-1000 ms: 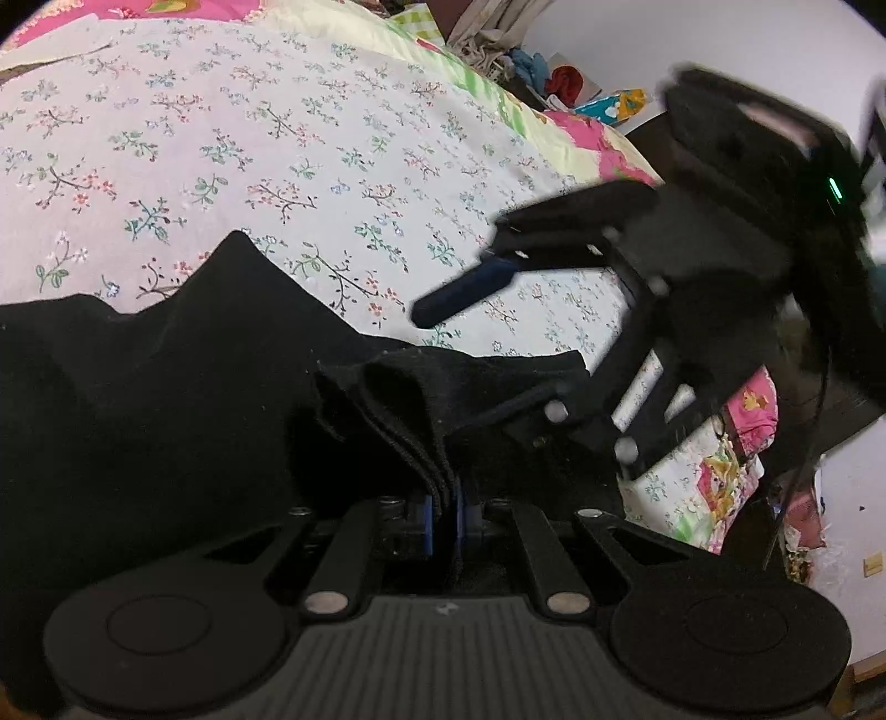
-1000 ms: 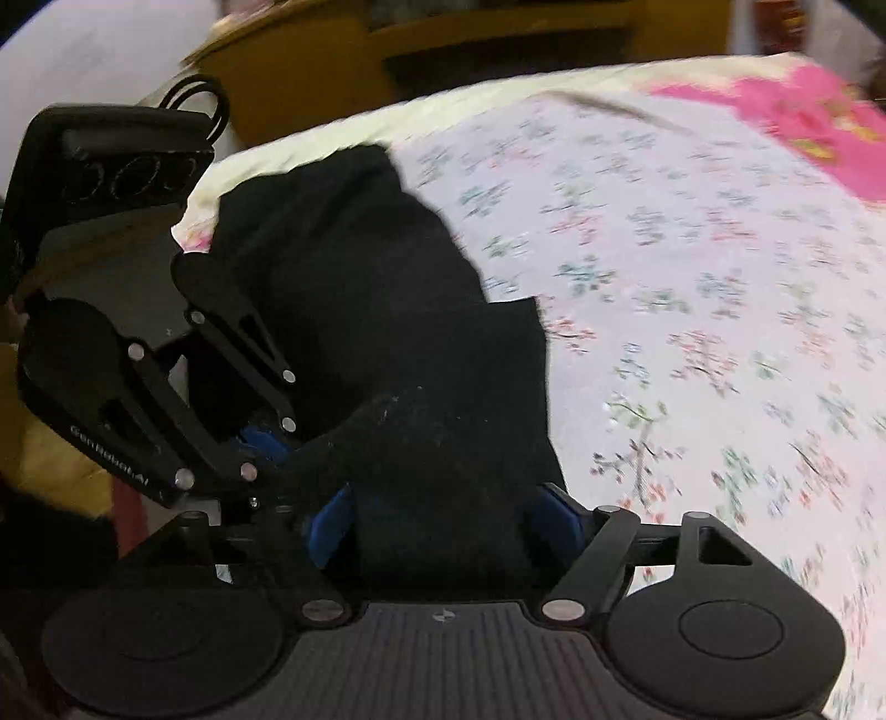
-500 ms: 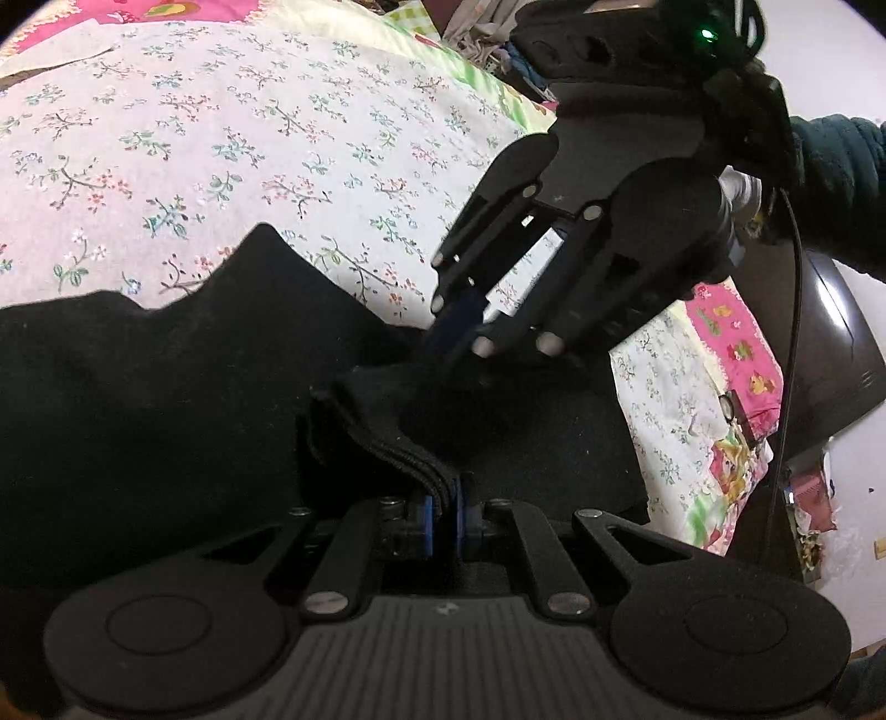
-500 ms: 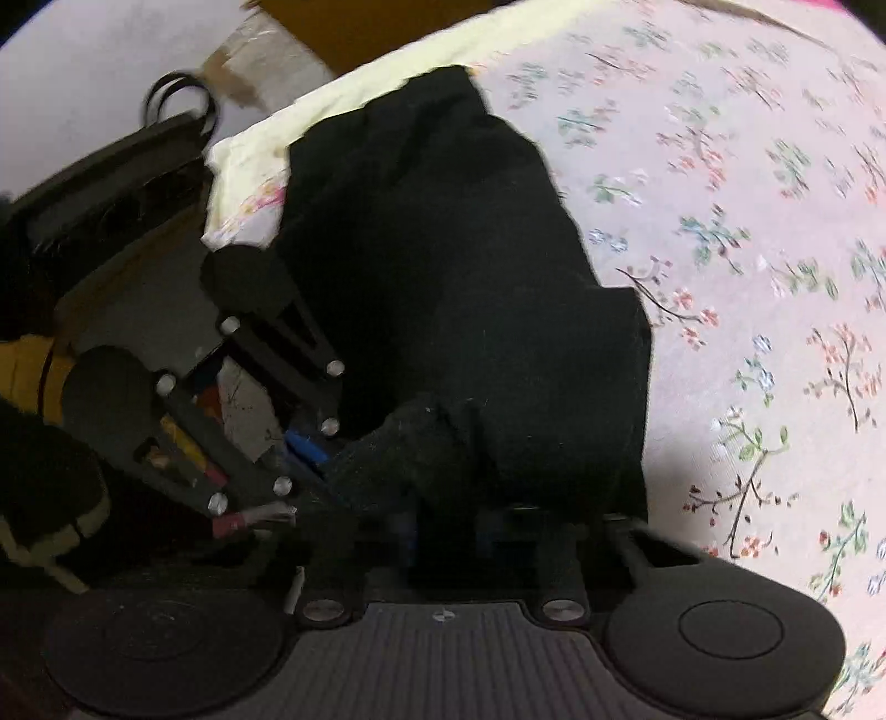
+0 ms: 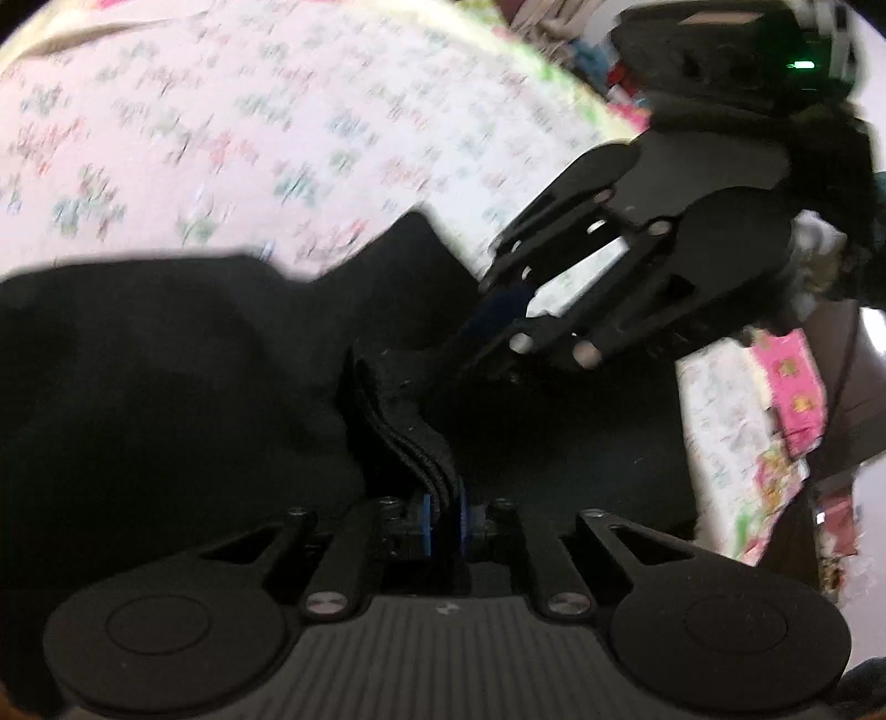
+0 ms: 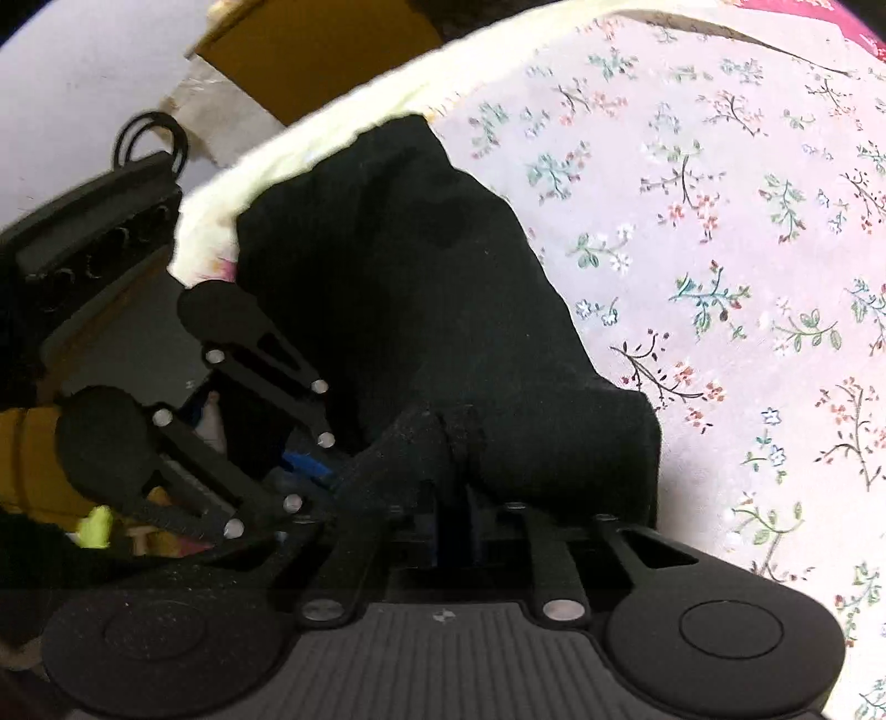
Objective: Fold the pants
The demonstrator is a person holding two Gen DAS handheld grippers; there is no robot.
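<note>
The black pants (image 5: 166, 376) lie bunched on the flowered bedsheet (image 5: 221, 138). My left gripper (image 5: 442, 507) is shut on a stacked edge of the pants, whose layers stick up between its blue pads. My right gripper (image 6: 451, 518) is shut on a bunched fold of the same pants (image 6: 421, 288) right beside it. In the left wrist view the right gripper (image 5: 487, 338) comes in from the upper right and bites the cloth just beyond my left fingers. In the right wrist view the left gripper (image 6: 310, 471) sits at the lower left, touching the cloth.
The bedsheet (image 6: 720, 221) spreads to the right of the pants. The bed's pale yellow edge (image 6: 310, 138) runs behind them, with a brown cardboard piece (image 6: 310, 50) beyond. Pink bedding (image 5: 797, 387) and clutter hang off the bed's far side.
My right gripper went from open around the cloth to shut on it, close beside the left. Both grippers have shifted with the pants; the left wrist view is now blurred by motion.
</note>
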